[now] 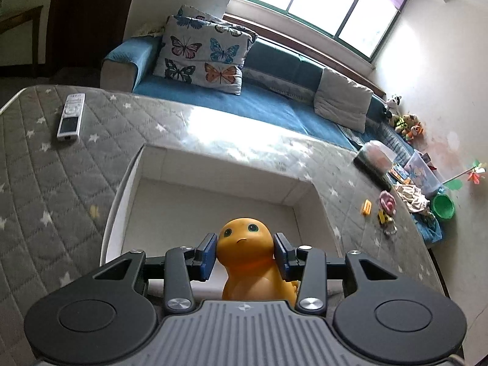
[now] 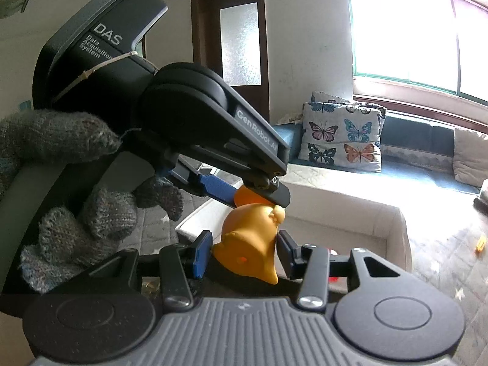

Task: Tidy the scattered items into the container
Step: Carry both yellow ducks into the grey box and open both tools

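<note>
My left gripper [image 1: 245, 254] clamps the orange dinosaur toy's [image 1: 244, 241] head; my right gripper [image 2: 244, 251] pinches its lower body above the white container [image 1: 213, 164].

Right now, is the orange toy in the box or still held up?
Held up: both the left gripper and right gripper clamp the orange toy above the white box.

Home living room: blue sofa [image 1: 244, 103] with butterfly cushions [image 1: 204, 58] beyond the fingers, big window [image 1: 320, 3] above it, remote [image 1: 70, 116] on quilted table cover [image 1: 45, 183] far left, plush toys [image 1: 405, 122] far right.
</note>
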Demonstrator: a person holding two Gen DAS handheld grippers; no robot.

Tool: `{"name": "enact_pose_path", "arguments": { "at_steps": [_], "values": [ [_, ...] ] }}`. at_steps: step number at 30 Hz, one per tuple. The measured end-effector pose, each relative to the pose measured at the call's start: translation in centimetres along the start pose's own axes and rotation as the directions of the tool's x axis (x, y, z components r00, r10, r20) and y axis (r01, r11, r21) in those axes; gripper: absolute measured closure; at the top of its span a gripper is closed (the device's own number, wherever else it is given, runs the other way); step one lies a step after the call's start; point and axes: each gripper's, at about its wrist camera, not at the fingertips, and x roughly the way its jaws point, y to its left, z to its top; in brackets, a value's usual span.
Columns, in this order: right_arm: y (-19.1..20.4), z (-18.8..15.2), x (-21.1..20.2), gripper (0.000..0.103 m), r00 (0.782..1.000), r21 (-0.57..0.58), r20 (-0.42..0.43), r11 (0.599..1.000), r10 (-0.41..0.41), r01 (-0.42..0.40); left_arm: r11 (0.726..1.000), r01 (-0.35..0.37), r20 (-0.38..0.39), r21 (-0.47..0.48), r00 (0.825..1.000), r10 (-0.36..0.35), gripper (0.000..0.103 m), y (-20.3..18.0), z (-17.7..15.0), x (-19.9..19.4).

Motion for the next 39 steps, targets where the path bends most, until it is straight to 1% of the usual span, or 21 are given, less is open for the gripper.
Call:
{"name": "enact_pose_path", "arguments": {
  "at_steps": [4, 9, 14, 20, 31, 39],
  "values": [
    [-1.1, 1.3, 1.6, 0.057, 1.0, -0.007, -0.003, 1.0, 0.01, -0.01, 1.0, -0.001, -0.004, -0.027, 1.0, 0.001, 0.06, 0.5, 1.8, 1.6],
    [-2.6, 1.9, 4.2, 0.057, 0.998, 0.001, -0.048, 0.999, 0.038, -0.038, 0.997, -0.014, -0.037, -0.076, 0.999, 0.011, 0.06, 1.9, 3.2, 4.6],
    [-3.6, 1.5, 7.0, 0.057, 0.991, 0.013, -0.12, 0.998, 0.062, -0.061, 0.993, -0.041, -0.096, -0.11, 0.995, 0.031, 0.06, 3.3, 3.5, 7.8],
    [-4.4, 0.8, 9.8, 0.057, 0.975, 0.028, -0.2, 0.995, 0.094, -0.09, 0.986, -0.06, -0.156, -0.155, 0.987, 0.036, 0.06, 4.9, 3.2, 10.3],
    [-5.6, 0.3, 13.9, 0.056, 0.95, 0.061, -0.295, 0.994, 0.102, -0.087, 0.979, -0.081, -0.23, -0.187, 0.973, 0.037, 0.06, 6.3, 2.6, 12.8],
    [-5.4, -0.7, 13.9, 0.055, 0.95, 0.072, -0.295, 0.994, 0.101, -0.083, 0.98, -0.073, -0.233, -0.187, 0.972, 0.028, 0.059, 6.3, 2.4, 12.9]
  ]
}}
